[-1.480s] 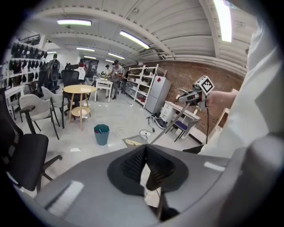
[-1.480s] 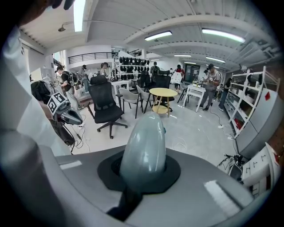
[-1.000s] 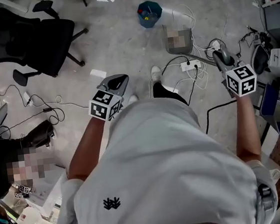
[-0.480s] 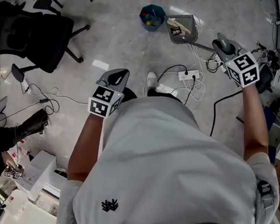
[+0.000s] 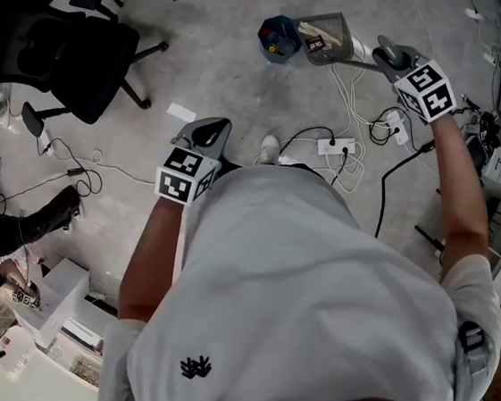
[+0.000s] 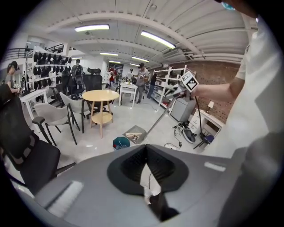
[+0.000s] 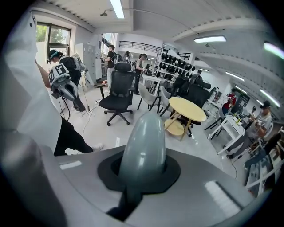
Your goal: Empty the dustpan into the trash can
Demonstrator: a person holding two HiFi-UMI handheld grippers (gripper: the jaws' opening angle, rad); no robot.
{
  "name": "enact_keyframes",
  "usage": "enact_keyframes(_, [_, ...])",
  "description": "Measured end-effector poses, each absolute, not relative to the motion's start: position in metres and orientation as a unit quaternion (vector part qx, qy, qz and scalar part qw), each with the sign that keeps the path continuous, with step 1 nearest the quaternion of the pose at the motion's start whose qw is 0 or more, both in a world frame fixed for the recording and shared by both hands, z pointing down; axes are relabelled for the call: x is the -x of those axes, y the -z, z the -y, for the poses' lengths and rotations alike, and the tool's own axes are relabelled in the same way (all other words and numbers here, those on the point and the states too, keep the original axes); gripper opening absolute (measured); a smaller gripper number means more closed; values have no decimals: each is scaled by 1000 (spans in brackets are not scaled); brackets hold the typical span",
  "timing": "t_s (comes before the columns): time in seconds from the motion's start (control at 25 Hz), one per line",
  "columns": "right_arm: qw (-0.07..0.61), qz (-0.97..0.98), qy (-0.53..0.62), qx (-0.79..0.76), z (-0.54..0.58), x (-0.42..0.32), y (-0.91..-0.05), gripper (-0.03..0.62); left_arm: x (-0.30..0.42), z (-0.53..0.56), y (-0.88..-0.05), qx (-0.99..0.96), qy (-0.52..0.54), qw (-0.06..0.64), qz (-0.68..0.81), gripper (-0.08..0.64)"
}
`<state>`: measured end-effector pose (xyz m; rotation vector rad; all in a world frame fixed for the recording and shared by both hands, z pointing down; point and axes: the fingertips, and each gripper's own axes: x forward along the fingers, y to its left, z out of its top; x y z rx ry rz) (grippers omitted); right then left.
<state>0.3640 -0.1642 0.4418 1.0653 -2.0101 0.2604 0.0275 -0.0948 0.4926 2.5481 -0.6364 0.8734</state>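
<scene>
Dustpan point(image 5: 326, 38): just beside the blue trash can point(image 5: 277, 37), on its right in the head view, paper scraps inside.
Handle point(image 7: 143, 146): long, clamped in the right gripper point(image 5: 386, 49).
Left gripper point(image 5: 209, 132): jaws pressed together, holding nothing, by the person's waist.

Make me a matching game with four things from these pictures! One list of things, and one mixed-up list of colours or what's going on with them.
Things:
1. trash can
2. dustpan
3. office chair
4. power strip

Matches:
A. black
B. white, lying on the floor among cables
C. blue
D. grey, its long handle gripped by the right tool

Pairs: 1-C, 2-D, 3-A, 4-B
</scene>
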Motion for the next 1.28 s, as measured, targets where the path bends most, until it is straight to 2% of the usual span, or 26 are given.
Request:
enact_keyframes(0.4, [466,784,-92,-399,228,-373,-496,8,0,93,-499,-890,-306,206,267,56])
enact_keyframes(0.8, [581,754,18,-306,243,-351,-523,5,18,99,-500,-881,-302,218,292,57])
enact_keyframes(1.28, [654,726,121,-177,213,-308,-549,3,10,107,-503,-886,-304,216,275,57])
